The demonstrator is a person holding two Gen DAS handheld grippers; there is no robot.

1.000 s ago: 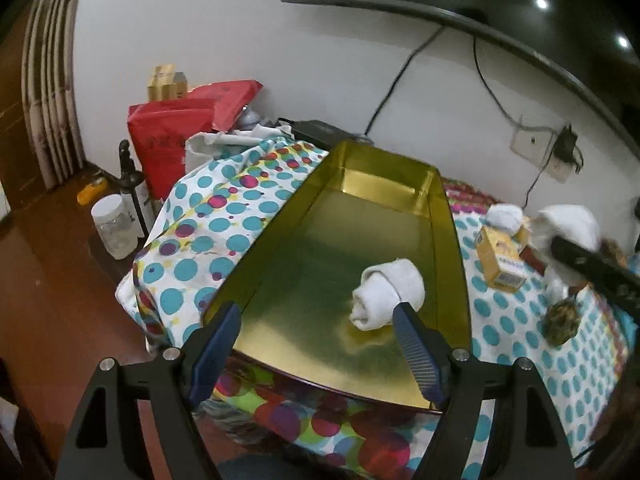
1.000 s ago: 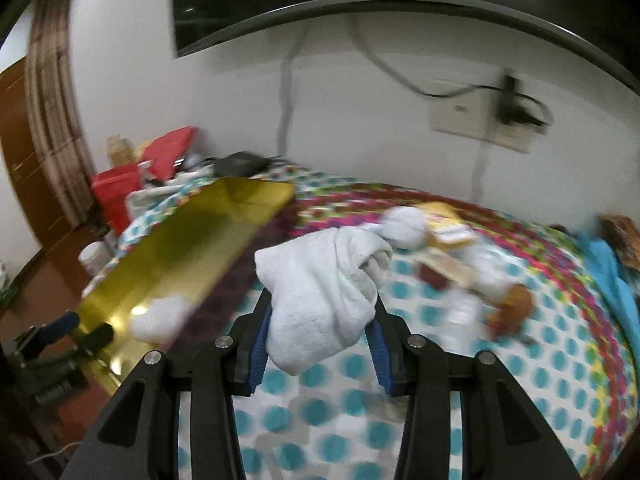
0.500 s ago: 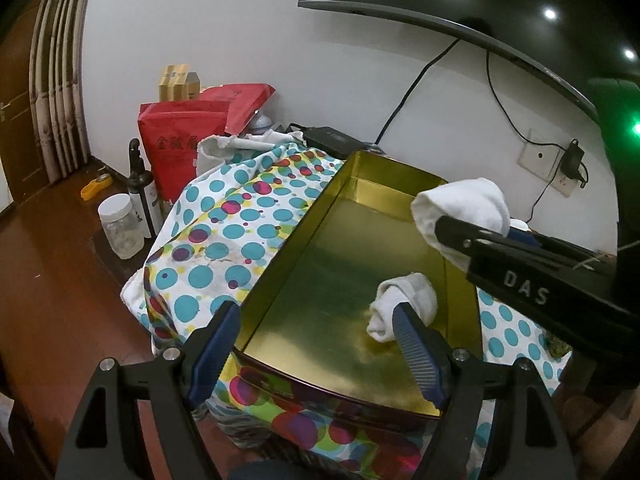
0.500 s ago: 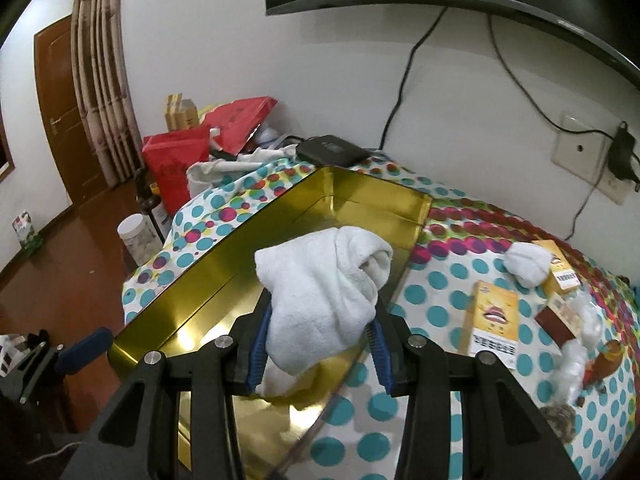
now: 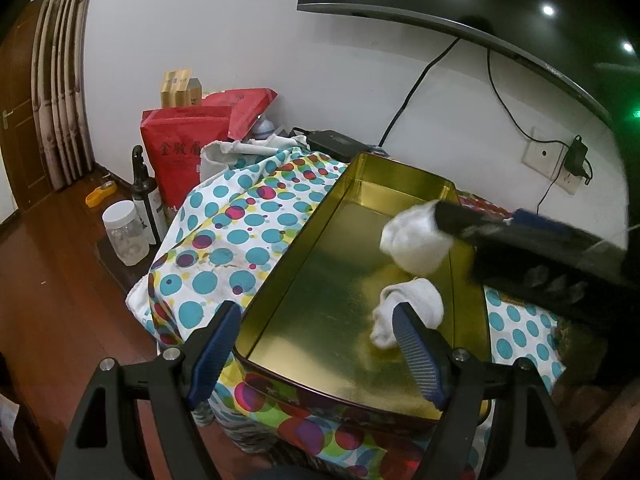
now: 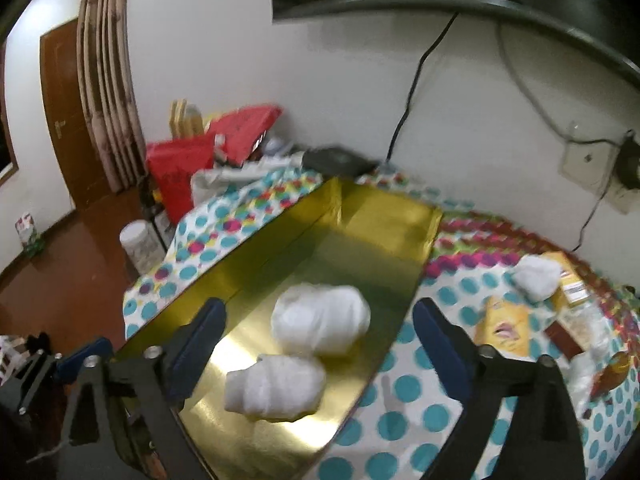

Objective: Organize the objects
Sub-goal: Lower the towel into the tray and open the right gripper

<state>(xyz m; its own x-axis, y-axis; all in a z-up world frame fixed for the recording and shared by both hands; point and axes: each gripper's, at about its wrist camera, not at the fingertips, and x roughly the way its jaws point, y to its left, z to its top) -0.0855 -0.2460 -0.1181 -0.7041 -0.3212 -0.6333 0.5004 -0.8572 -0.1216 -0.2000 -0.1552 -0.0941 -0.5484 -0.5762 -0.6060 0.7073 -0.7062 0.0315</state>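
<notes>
A gold metal tray (image 5: 320,292) (image 6: 360,224) lies on the polka-dot tablecloth. One rolled white towel (image 5: 412,308) (image 6: 276,388) rests in it. A second white towel (image 5: 416,240) (image 6: 320,320) is just beyond it, blurred, below my right gripper's open fingers. My right gripper (image 6: 320,344) is open above the tray; in the left wrist view its body (image 5: 532,248) reaches in from the right. My left gripper (image 5: 316,344) is open and empty at the tray's near edge.
A third white towel (image 6: 536,276), yellow boxes (image 6: 500,328) and small packets lie on the cloth right of the tray. Red bags (image 5: 188,148), a dark bottle (image 5: 142,196) and a plastic jar (image 5: 124,232) stand on the left. A black box (image 5: 332,144) sits behind the tray.
My right gripper has opened and let go of the towel, which now sits in the tray beside the first one. The left gripper has hardly moved.
</notes>
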